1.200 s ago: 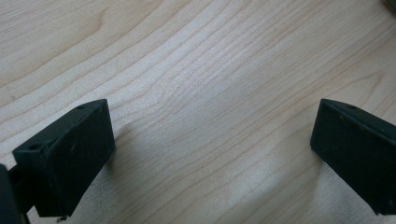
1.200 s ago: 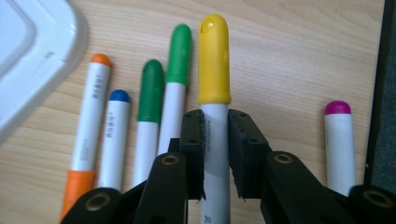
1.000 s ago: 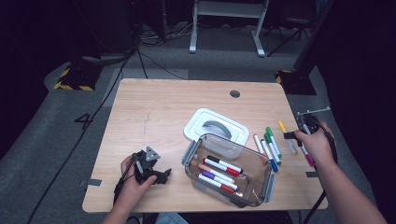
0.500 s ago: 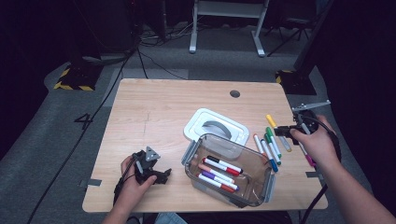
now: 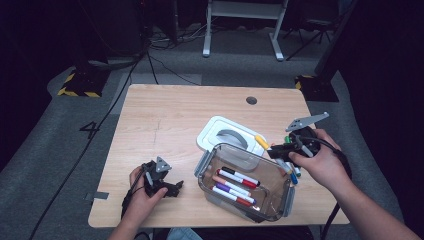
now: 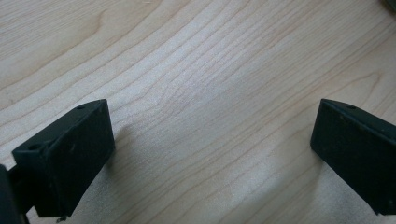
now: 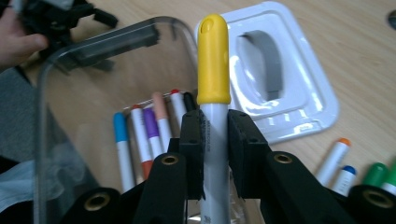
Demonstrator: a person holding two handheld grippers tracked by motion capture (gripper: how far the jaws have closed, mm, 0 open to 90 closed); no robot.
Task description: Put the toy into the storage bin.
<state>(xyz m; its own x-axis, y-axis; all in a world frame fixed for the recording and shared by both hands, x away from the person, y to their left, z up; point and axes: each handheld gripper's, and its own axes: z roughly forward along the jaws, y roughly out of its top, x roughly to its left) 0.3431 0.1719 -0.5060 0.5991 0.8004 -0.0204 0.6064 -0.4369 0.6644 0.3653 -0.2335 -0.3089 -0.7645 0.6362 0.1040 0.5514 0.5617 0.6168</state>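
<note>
My right gripper [image 5: 275, 149] is shut on a white marker with a yellow cap [image 7: 214, 60], whose barrel is pinched between the jaws. The cap [image 5: 261, 141] points left, above the far right rim of the clear plastic container [image 5: 272, 200]. Several capped markers [image 5: 235, 184] lie in a row on the container's bottom [image 7: 140, 135]. My left gripper [image 5: 167, 186] rests on the table left of the container. In the left gripper view [image 6: 210, 140] its jaws stand wide open over bare wood.
The container's white lid [image 5: 227, 134] lies flat just behind the container [image 7: 280, 84]. A few loose markers [image 5: 293, 172] lie on the table to the container's right, under my right hand [image 7: 334, 158]. The wooden table [image 5: 170, 115] has a cable hole [image 5: 251, 100] at the back.
My right hand has moved left and upward with the yellow-capped marker, from above the loose markers to the container's rim. The left hand has stayed put.
</note>
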